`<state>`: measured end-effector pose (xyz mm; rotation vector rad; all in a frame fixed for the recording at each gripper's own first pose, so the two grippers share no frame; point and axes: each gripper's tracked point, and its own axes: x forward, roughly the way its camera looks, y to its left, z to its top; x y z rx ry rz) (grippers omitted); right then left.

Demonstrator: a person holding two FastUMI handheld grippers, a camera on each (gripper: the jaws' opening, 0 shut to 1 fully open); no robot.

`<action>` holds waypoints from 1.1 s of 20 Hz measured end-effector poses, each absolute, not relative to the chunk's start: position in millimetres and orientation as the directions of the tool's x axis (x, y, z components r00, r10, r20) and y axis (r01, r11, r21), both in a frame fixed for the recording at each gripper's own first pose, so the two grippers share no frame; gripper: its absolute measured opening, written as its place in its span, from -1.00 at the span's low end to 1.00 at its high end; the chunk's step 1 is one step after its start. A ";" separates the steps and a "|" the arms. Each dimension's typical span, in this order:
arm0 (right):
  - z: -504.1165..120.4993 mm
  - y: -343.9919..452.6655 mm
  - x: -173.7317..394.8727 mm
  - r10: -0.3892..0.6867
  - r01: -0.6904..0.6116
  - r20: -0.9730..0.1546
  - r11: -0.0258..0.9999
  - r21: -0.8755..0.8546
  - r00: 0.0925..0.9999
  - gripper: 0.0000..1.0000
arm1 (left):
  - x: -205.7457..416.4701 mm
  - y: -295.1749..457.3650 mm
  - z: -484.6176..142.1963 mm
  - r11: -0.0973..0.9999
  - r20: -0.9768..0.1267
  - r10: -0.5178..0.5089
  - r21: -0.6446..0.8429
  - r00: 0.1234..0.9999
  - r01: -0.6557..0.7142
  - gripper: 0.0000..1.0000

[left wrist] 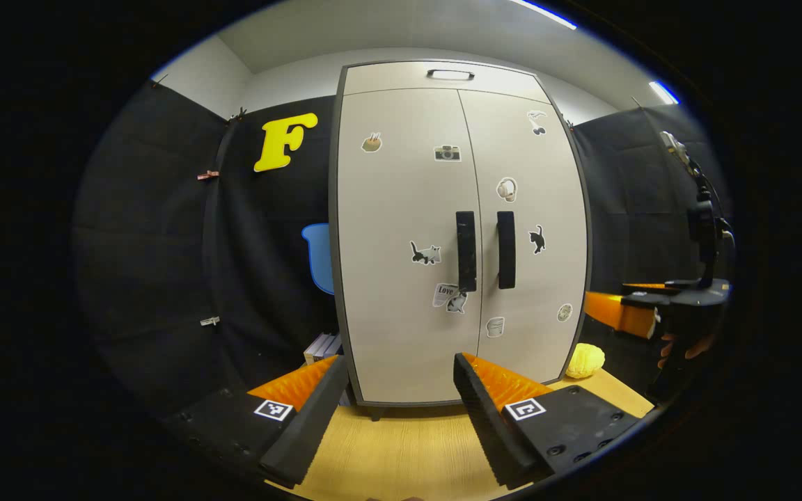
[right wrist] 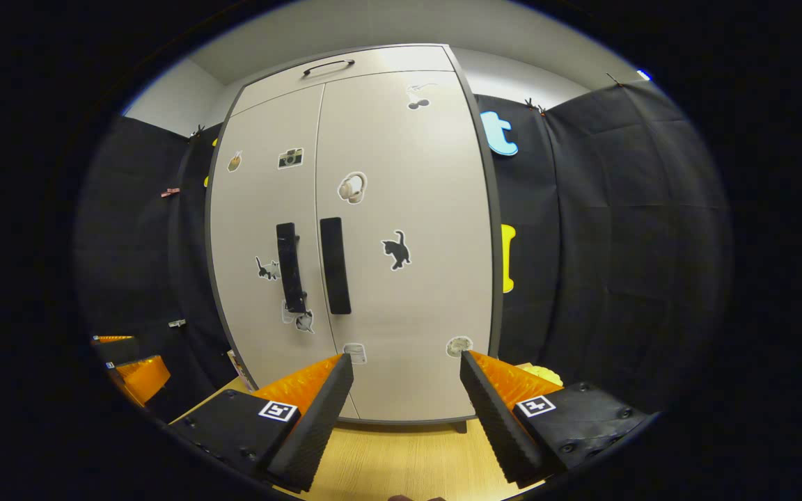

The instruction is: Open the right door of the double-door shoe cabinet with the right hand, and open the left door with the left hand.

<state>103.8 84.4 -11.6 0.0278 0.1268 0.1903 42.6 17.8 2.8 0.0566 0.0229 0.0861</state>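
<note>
Both my grippers hang parted in front of the cabinet, gripping nothing: my left gripper [left wrist: 399, 403] shows its two black ribbed fingers spread wide above the wooden tabletop [left wrist: 401, 445], and my right gripper [right wrist: 406, 407] is spread the same way.

Straight ahead the double-door shoe cabinet [left wrist: 460, 229] stands upright on the tabletop, well apart from my fingertips, with both doors shut. Its left door [left wrist: 401, 209] and right door [left wrist: 533, 174] meet at a thin centre seam. In the right gripper view I face the right door [right wrist: 401, 306] more squarely.

Two black vertical handles sit just beside the seam: the left handle [left wrist: 466, 250] and the right handle [left wrist: 506, 249], untouched.

Off to the side in the left gripper view, my right gripper's orange and black body appears, held in a hand [left wrist: 683, 348].

Near the cabinet's lower right corner lies a small yellow object [left wrist: 585, 360]. Small stickers dot both doors, among them a black cat [left wrist: 537, 239].
</note>
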 end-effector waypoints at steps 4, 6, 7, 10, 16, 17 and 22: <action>8.9 107.7 128.6 0.195 -0.194 -0.102 0.981 0.015 0.976 0.96 | 38.9 41.5 -7.0 0.994 -0.028 0.098 0.042 0.995 -0.097 0.89; 22.4 120.0 143.5 0.204 -0.205 -0.076 0.979 -0.005 0.976 0.96 | 35.4 49.7 -8.8 0.995 -0.027 0.099 0.015 0.995 -0.099 0.89; 29.0 125.3 151.7 0.204 -0.205 -0.061 0.979 -0.018 0.977 0.96 | 33.5 53.0 -10.2 0.995 -0.027 0.099 0.001 0.995 -0.099 0.89; 42.0 147.4 175.8 0.221 -0.222 -0.036 0.974 -0.039 0.975 0.96 | 27.2 66.8 -14.0 0.993 -0.031 0.114 -0.013 0.993 -0.115 0.89; 38.1 178.7 213.4 0.239 -0.240 -0.047 0.970 -0.029 0.970 0.95 | 13.2 93.1 -20.7 0.987 -0.048 0.160 -0.024 0.986 -0.161 0.89; 33.0 182.1 220.1 0.237 -0.239 -0.059 0.971 -0.022 0.970 0.95 | 10.8 97.9 -21.4 0.985 -0.050 0.170 -0.025 0.984 -0.172 0.89; 20.0 185.8 248.3 0.203 -0.205 -0.090 0.979 -0.011 0.975 0.96 | -3.3 117.7 -31.7 0.973 -0.076 0.227 -0.027 0.971 -0.230 0.89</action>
